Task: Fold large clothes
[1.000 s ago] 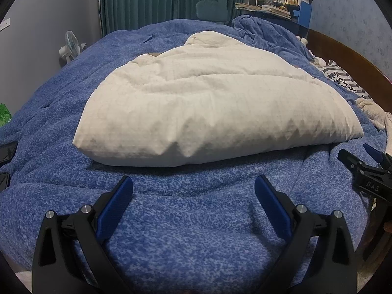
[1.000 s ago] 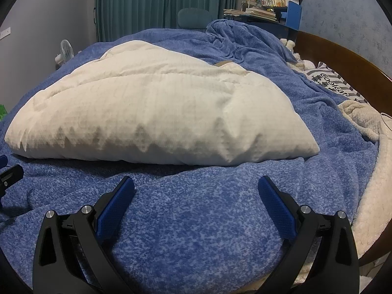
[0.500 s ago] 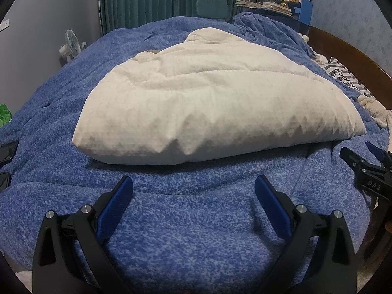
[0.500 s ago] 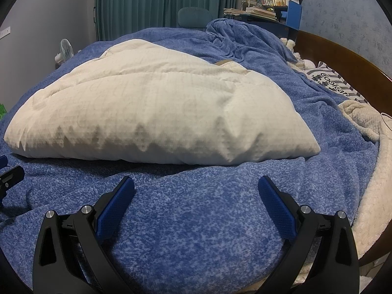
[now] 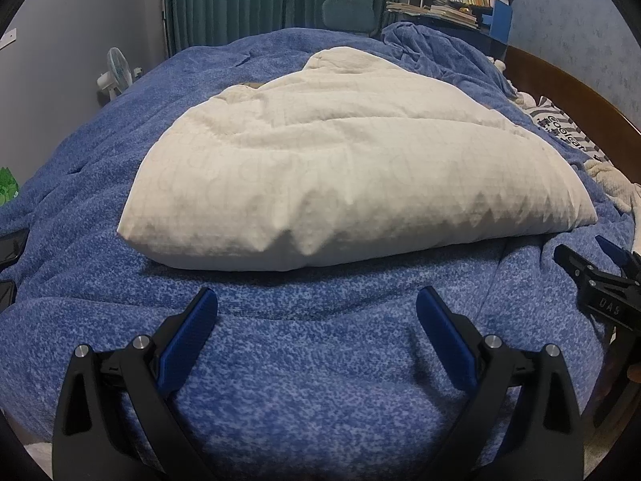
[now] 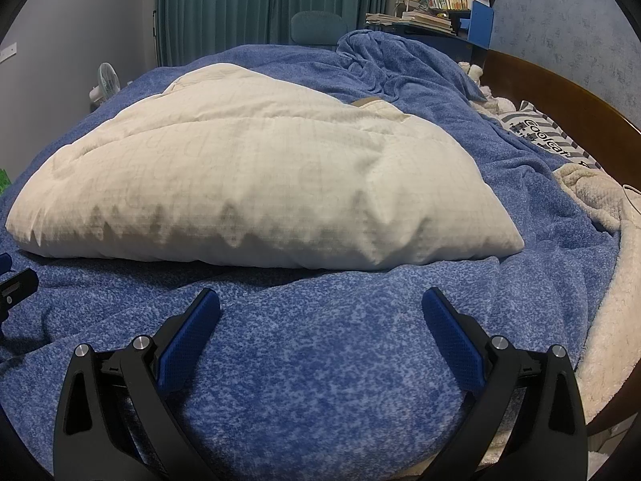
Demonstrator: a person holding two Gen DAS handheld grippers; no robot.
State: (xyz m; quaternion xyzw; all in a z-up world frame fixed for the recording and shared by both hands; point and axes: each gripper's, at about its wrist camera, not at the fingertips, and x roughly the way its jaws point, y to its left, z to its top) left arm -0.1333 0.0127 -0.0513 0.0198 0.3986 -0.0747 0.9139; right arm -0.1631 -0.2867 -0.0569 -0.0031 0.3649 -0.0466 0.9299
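Observation:
A large cream quilted garment [image 5: 340, 168] lies folded in a puffy heap on a blue fleece blanket [image 5: 320, 380] that covers the bed. It also shows in the right wrist view [image 6: 248, 184]. My left gripper [image 5: 316, 312] is open and empty, a short way in front of the garment's near edge. My right gripper [image 6: 320, 312] is open and empty too, in front of the garment's near right part. The right gripper's tip shows at the right edge of the left wrist view [image 5: 601, 280].
A wooden headboard [image 6: 561, 96] runs along the right. A striped pillow [image 6: 549, 140] and a cream fleece blanket [image 6: 609, 280] lie at the bed's right side. A rumpled blue blanket [image 6: 400, 64], a desk with books [image 6: 440, 4], a chair and a fan [image 5: 116, 76] stand behind.
Both grippers have crept slightly forward and left toward the garment. Nothing was grasped; the garment has not moved.

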